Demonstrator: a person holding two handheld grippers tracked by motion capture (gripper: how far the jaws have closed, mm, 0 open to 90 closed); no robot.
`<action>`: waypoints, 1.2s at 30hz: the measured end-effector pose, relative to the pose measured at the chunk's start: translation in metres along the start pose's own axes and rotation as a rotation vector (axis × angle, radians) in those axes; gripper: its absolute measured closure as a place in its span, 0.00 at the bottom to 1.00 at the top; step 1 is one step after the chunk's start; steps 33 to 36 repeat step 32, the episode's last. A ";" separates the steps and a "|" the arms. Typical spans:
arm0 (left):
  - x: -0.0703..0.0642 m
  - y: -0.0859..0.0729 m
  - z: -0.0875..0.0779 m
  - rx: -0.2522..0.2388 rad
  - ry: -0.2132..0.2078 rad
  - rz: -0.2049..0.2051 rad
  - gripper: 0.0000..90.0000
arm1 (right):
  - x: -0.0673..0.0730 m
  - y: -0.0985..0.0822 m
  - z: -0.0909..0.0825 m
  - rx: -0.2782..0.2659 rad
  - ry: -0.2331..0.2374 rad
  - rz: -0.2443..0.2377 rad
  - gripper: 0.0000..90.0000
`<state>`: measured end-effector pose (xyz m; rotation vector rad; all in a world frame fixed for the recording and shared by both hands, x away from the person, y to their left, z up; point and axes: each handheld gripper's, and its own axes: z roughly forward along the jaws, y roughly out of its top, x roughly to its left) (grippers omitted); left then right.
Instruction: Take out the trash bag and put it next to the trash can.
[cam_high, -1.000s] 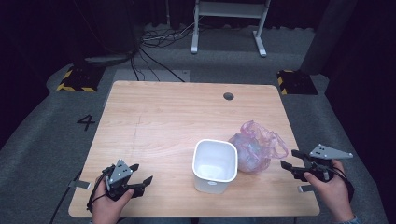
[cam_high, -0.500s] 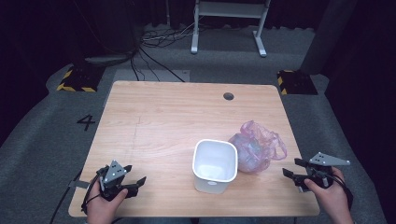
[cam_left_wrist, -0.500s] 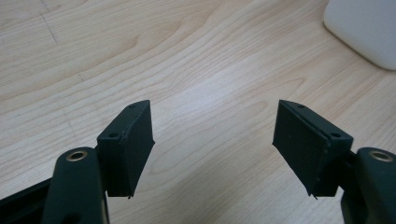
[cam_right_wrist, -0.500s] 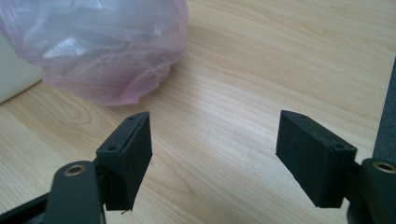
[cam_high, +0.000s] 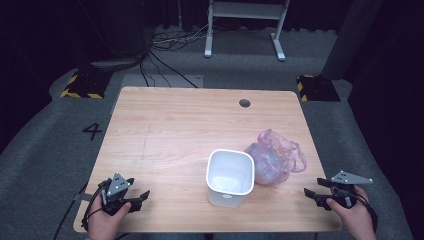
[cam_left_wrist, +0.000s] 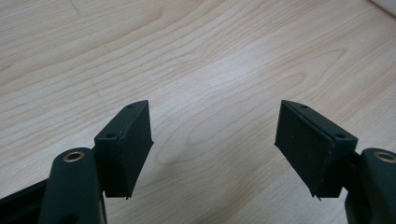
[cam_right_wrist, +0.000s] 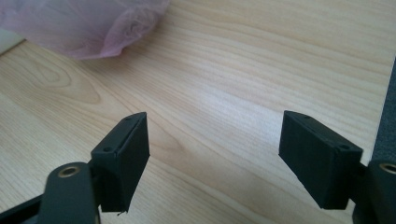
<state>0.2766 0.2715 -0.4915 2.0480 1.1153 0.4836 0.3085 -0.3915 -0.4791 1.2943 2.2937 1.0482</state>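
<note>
Each hand carries black tongs: the left tongs (cam_high: 141, 194) and the right tongs (cam_high: 311, 192) both wear a grey three-cornered plate on top, and a thin black cable (cam_high: 90, 215) loops from the left one. Up close, each jaw ends in a flat rectangular black pad (cam_left_wrist: 312, 140) with small screw holes, behind which sits a brass-ringed pivot (cam_left_wrist: 73, 156).

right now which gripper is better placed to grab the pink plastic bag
Probably the right gripper: it sits open at the table's right edge, with the pink bag just ahead of it. The left gripper, also open, has the white bin between it and the bag.
</note>
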 end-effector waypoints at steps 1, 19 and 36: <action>0.001 -0.001 0.000 0.004 0.001 0.003 0.30 | 0.000 -0.001 0.001 0.000 -0.001 0.002 0.27; 0.019 -0.013 0.007 0.062 0.045 -0.037 0.17 | 0.005 -0.013 0.023 0.000 -0.089 -0.035 0.15; 0.019 -0.013 0.007 0.063 0.050 -0.033 0.16 | 0.005 -0.010 0.029 0.022 -0.064 -0.059 0.04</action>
